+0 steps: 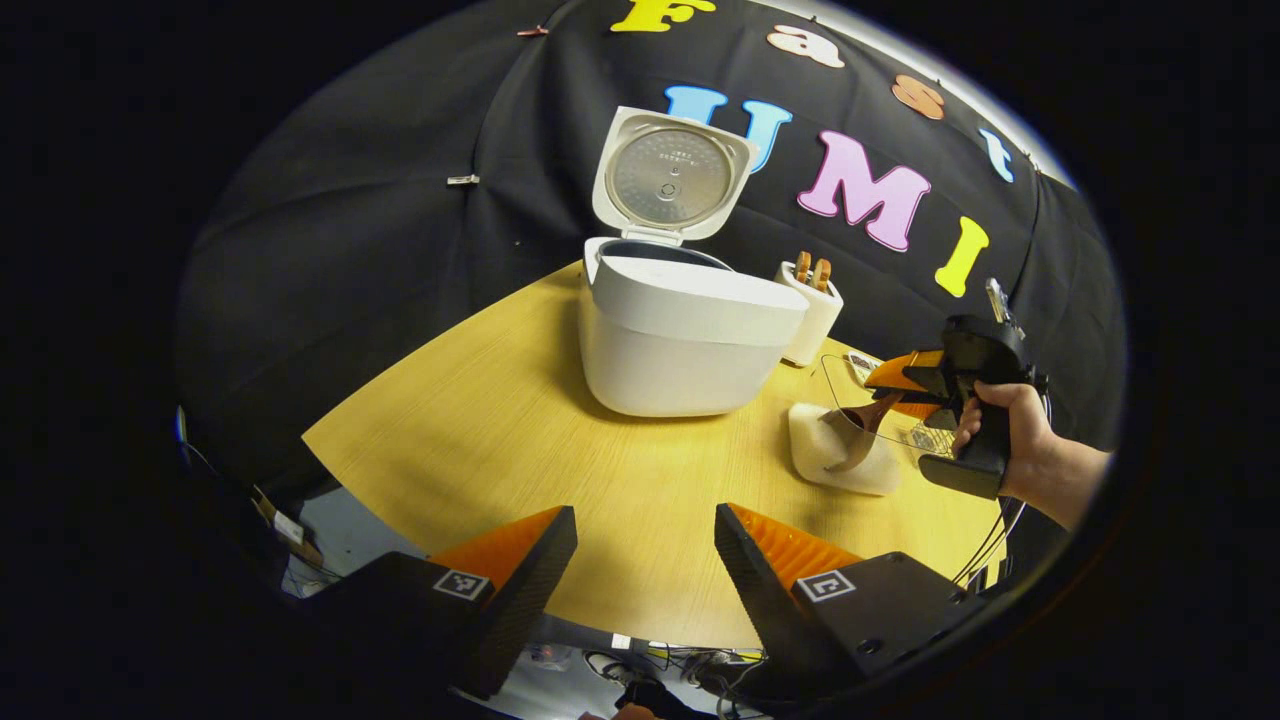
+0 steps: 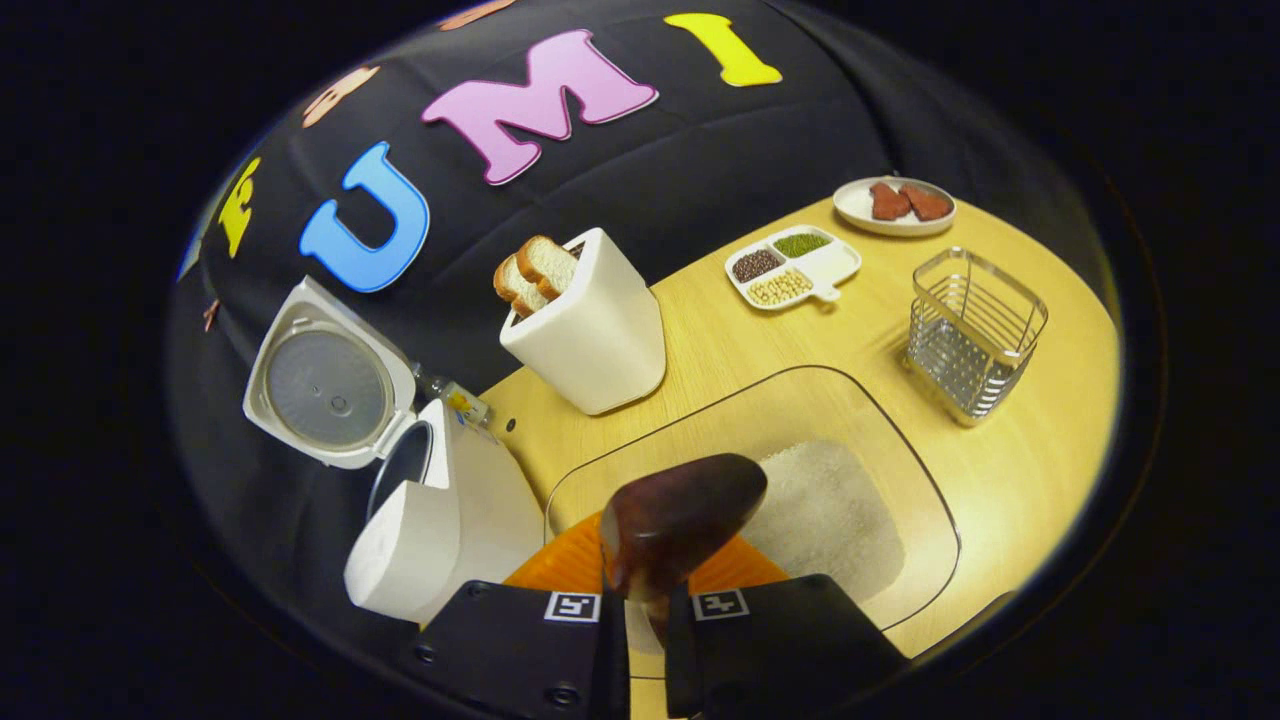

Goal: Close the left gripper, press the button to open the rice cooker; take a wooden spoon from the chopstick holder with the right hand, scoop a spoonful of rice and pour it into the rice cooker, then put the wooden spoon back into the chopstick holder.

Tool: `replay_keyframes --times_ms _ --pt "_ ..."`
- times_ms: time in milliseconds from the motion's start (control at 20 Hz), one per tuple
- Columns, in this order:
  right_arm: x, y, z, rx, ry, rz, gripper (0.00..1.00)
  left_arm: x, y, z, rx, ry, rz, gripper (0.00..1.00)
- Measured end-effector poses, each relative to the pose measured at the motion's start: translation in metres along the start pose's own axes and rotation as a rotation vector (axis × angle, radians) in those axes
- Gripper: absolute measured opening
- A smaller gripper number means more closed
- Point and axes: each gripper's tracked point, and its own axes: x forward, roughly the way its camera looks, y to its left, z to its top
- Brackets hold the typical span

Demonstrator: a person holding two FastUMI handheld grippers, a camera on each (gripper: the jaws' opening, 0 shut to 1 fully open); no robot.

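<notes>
Right tongs point(image 2: 645, 600) clamped on wooden spoon point(image 2: 680, 520) above rice point(image 2: 825, 515), left tongs point(image 1: 645, 560) wide apart, empty; risk of spilling grains onto surface point(image 1: 560, 440) before reaching rice cooker point(image 1: 680, 330).

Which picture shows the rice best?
The right gripper view: the rice lies as a white heap in the clear tray just past the wooden spoon, seen from above. In the left gripper view the rice is farther off, seen from the side, partly behind the spoon.
</notes>
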Motion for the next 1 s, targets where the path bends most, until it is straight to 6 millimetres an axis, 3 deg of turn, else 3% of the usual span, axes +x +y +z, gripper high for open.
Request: replay_keyframes --times_ms 350,750,1000 --pt "-0.011 -0.019 0.028 0.298 0.017 0.023 0.18 -0.002 -0.004 0.008 0.014 -0.02 0.004 0.96" --pt "-0.049 -0.05 0.079 0.423 -0.075 -0.001 0.19 0.0 -0.015 0.02 0.029 -0.038 -0.025 0.96" --pt "-0.071 -0.061 0.096 0.465 -0.113 -0.023 0.18 0.004 -0.014 0.025 0.044 -0.044 -0.037 0.96"
